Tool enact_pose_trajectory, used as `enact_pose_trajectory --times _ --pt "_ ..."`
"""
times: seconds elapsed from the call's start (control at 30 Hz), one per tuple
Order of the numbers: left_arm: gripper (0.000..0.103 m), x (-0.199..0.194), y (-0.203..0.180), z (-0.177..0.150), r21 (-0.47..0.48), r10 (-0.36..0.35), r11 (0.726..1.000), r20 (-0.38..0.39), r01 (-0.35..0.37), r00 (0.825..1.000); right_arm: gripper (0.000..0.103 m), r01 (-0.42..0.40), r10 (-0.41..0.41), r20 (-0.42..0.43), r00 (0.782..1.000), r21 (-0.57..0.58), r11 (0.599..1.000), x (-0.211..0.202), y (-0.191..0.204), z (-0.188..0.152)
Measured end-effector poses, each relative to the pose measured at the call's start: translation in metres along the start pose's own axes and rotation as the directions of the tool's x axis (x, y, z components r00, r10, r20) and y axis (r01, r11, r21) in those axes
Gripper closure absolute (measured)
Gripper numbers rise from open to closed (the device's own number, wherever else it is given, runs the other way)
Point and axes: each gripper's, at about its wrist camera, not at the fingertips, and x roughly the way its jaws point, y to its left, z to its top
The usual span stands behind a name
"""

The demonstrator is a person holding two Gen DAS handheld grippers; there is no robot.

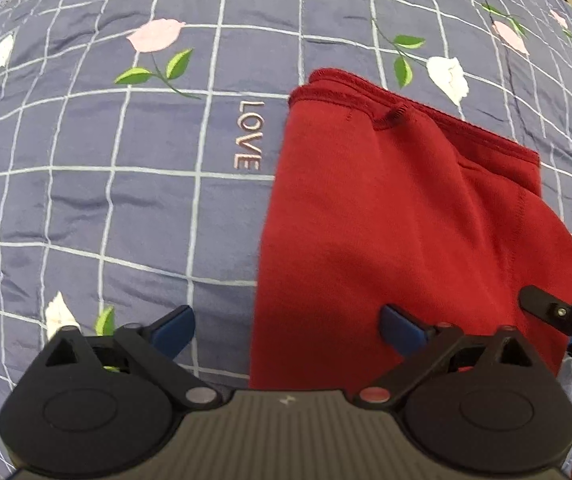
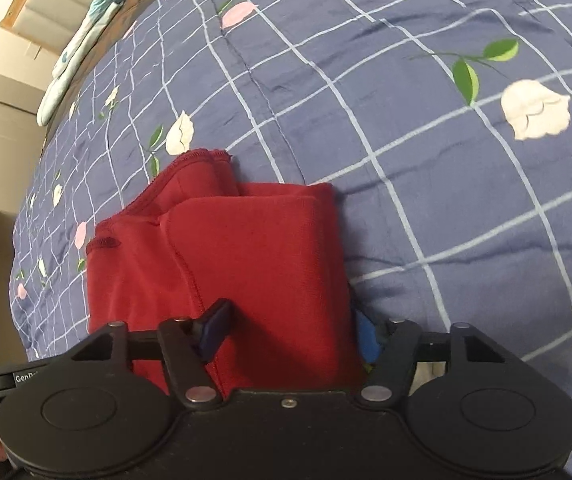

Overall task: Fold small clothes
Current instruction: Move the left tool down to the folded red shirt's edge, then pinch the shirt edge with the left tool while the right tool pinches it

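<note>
Left wrist view: the left gripper (image 1: 287, 330) points down at the bed cover (image 1: 126, 200), and its blue fingers (image 1: 172, 332) stand wide apart with nothing between the pads. One finger is over the cover, the other over the near part of the red garment (image 1: 405, 220). The garment lies folded on the cover, from the centre toward 3 o'clock, its hemmed edge at 1 o'clock. The word LOVE (image 1: 249, 136) is just beside it, at 11 o'clock. In the right wrist view the right gripper (image 2: 289, 336) has its jaws partly apart around the near corner of the garment; whether the pads press it I cannot tell.
</note>
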Motion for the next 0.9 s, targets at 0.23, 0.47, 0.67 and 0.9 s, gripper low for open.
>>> enact_pose_trajectory --times 0.23,0.47,0.67,0.9 --pt "0.067 -0.015 -0.002 -0.010 0.027 -0.069 0.997 0.027 0.068 0.997 0.077 -0.013 0.013 0.011 1.000 0.002 1.000 -0.009 0.010 -0.005" --pt "0.084 -0.049 0.008 -0.019 0.055 -0.149 0.988 0.095 0.144 0.984 0.086 -0.035 0.037 0.047 0.998 -0.048 0.998 -0.031 0.031 -0.014" --pt "0.084 -0.086 0.037 -0.026 0.043 -0.192 0.981 0.146 0.187 0.971 0.087 -0.059 0.067 0.080 0.995 -0.096 0.994 -0.050 0.067 -0.031" --pt "0.084 -0.118 0.098 -0.045 0.007 -0.183 0.983 0.187 0.185 0.965 0.088 -0.096 0.107 0.088 0.990 -0.121 0.988 -0.062 0.108 -0.064"
